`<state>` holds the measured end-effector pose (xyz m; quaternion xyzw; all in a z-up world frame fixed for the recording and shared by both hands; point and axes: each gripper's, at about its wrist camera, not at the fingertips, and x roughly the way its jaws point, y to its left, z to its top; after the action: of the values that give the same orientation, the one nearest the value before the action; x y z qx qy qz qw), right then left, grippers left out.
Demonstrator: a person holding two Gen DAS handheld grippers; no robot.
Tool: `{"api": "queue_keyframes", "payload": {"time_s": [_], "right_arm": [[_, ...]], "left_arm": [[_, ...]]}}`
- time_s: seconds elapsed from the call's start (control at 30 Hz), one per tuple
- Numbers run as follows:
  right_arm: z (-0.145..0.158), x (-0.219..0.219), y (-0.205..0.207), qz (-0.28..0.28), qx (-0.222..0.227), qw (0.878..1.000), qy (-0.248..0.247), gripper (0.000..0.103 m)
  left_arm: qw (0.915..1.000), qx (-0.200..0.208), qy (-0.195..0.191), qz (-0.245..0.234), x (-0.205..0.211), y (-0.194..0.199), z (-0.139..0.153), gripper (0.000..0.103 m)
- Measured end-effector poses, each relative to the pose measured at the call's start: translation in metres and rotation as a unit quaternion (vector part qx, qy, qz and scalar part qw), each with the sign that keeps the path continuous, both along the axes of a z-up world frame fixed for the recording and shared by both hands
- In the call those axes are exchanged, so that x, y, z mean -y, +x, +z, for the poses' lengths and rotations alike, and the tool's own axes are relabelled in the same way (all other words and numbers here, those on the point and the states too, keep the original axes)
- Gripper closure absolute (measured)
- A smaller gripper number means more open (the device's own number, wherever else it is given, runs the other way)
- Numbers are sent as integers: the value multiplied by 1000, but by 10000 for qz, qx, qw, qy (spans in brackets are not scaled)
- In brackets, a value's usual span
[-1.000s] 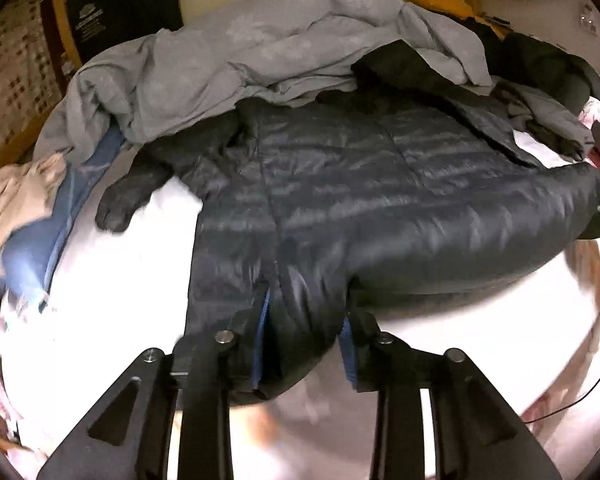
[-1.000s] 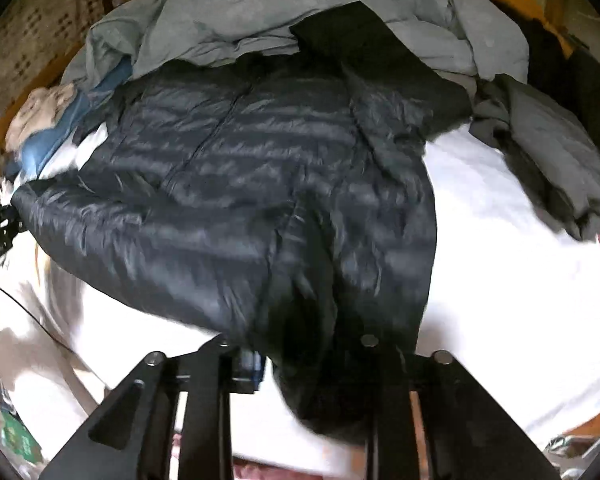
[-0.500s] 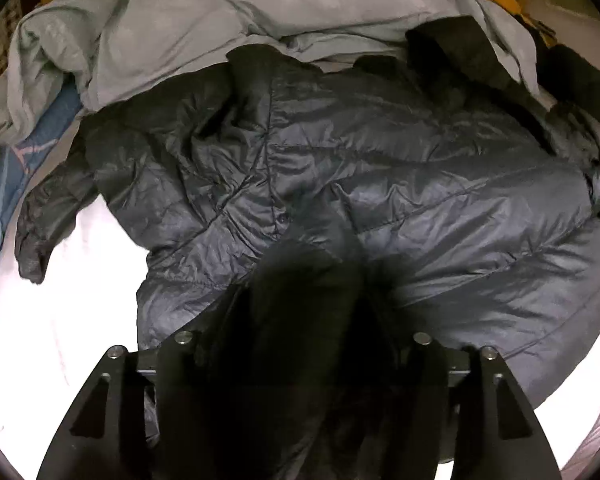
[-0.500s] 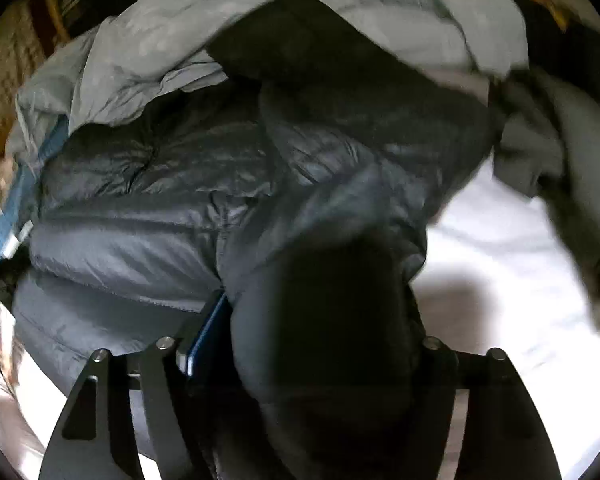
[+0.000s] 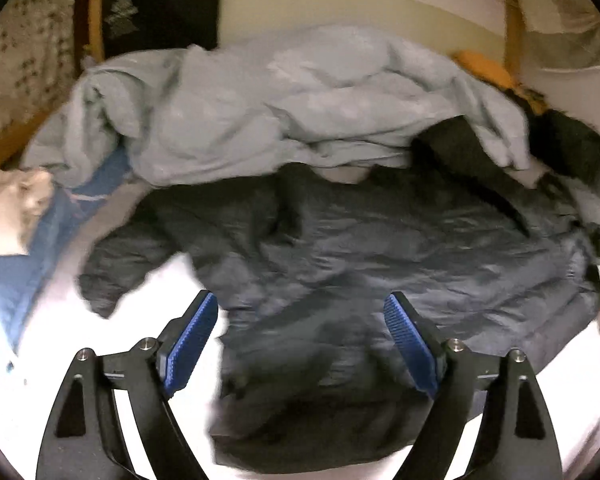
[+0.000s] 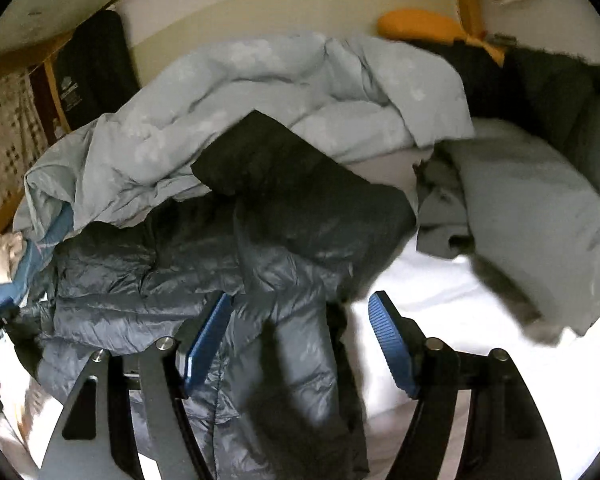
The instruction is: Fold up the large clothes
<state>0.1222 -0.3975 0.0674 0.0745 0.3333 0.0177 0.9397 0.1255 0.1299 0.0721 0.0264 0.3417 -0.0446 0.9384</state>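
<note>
A dark quilted puffer jacket [image 5: 420,248] lies spread on the white bed sheet [image 5: 100,344], one sleeve [image 5: 104,280] trailing to the left. My left gripper [image 5: 300,340] hovers over its near edge, jaws still opening; the fabric lies below the blue pads [image 5: 192,340], which do not touch it. In the right wrist view the jacket [image 6: 120,292] fills the left and centre, with a black part [image 6: 280,168] folded across its top. My right gripper [image 6: 300,340] stands open and is closing slightly, with a strip of jacket between the fingers but not pinched.
A rumpled pale grey-blue duvet [image 5: 300,112] is piled behind the jacket. A grey garment [image 6: 520,220] and black clothes [image 6: 548,92] lie at the right, an orange pillow [image 6: 420,26] at the back. Blue cloth [image 5: 20,272] sits at the left by the wooden bed frame [image 5: 96,12].
Both grippers held the jacket's hem, carried it forward over the jacket, then let go. Their jaws have widened and both have drawn back from the fabric.
</note>
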Motion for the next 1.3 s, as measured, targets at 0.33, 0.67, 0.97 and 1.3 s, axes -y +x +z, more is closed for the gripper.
{"api": "queue_keyframes", "payload": {"time_s": [0.33, 0.67, 0.97, 1.3], "right_arm": [[-51, -31, 26, 156, -1187, 9870, -1075, 89], [-42, 4, 19, -224, -1014, 9938, -393, 89], [-5, -45, -10, 775, -200, 9963, -315, 89], [-68, -75, -8, 772, -1570, 9836, -446, 89]], "left_arm": [[9918, -820, 467, 864, -38, 42, -52, 28], [9994, 169, 137, 262, -17, 19, -17, 35], [9909, 634, 141, -1177, 62, -34, -4, 35], [9888, -210, 422, -1415, 105, -15, -64, 34]]}}
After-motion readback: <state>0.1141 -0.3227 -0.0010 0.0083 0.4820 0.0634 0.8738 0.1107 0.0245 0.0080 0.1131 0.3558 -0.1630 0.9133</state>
